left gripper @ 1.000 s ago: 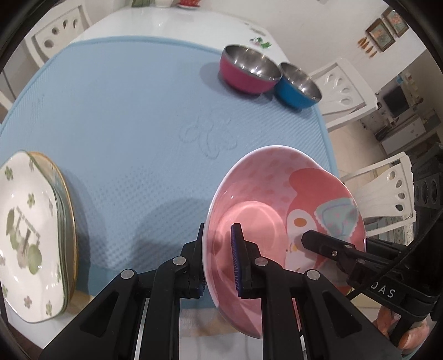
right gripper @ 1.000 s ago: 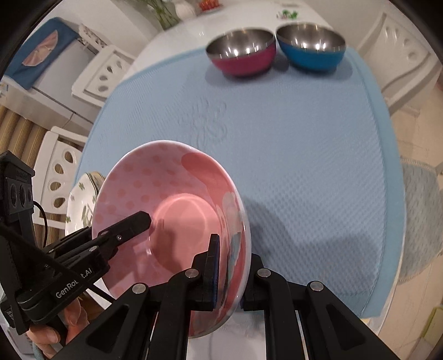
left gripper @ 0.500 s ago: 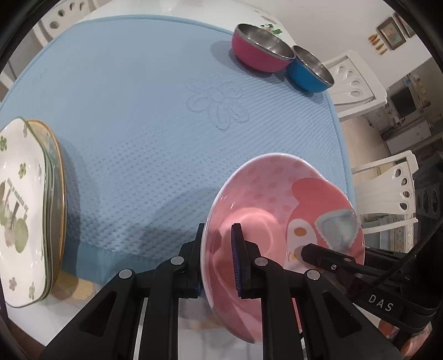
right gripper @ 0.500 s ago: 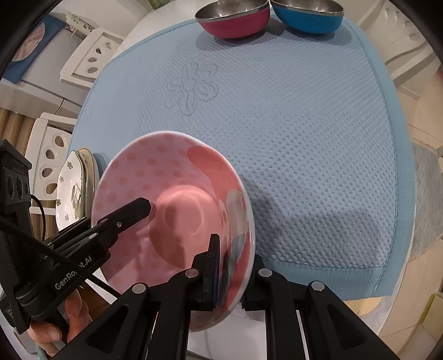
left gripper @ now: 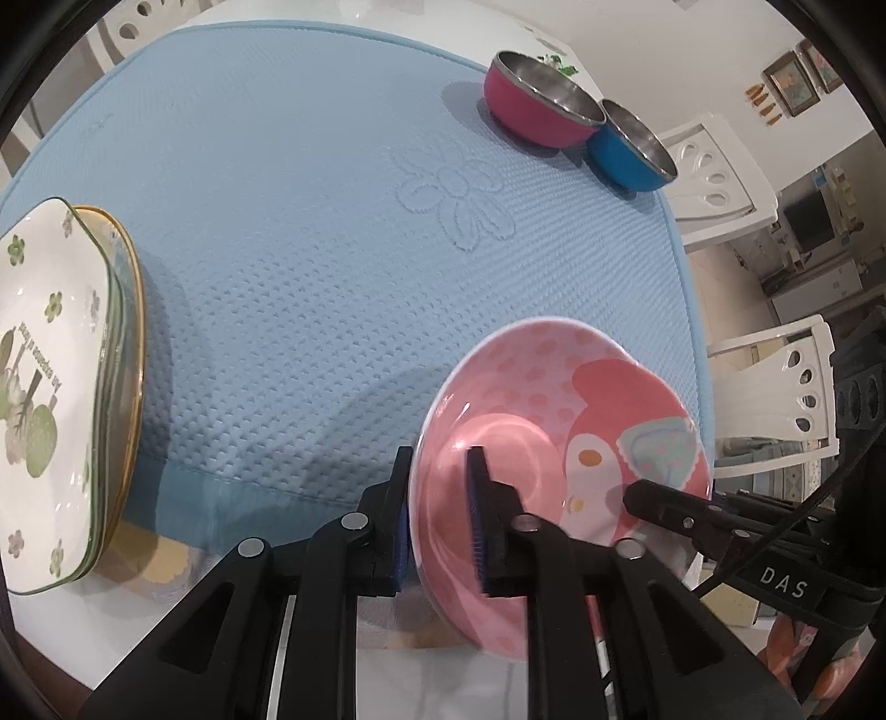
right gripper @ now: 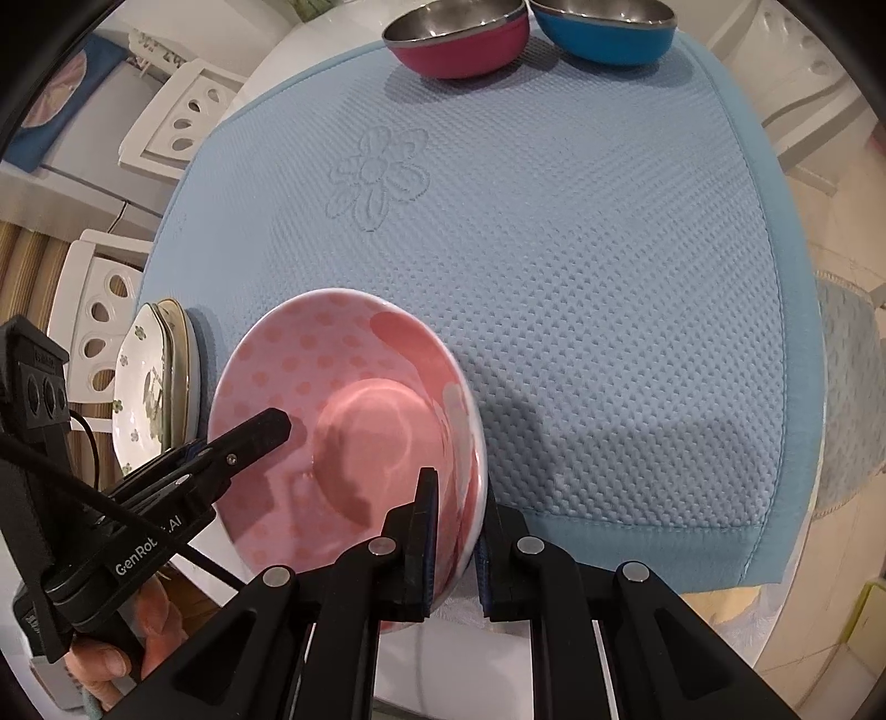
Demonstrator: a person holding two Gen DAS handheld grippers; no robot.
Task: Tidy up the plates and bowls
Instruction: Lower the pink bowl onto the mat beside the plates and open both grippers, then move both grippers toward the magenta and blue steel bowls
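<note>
With left gripper [left gripper: 437,520] and right gripper [right gripper: 457,531] each pinching opposite rims of the pink bowl [left gripper: 559,443], we keep it level, releasing only one side once it is set down.

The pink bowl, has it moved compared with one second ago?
Yes. The pink bowl, clamped by both grippers, has come back toward the near edge of the blue mat, farther from the two steel bowls at the far edge.

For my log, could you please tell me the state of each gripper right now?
Left gripper: closed on the rim of the pink bowl.
Right gripper: closed on the opposite rim of the same pink bowl.
</note>
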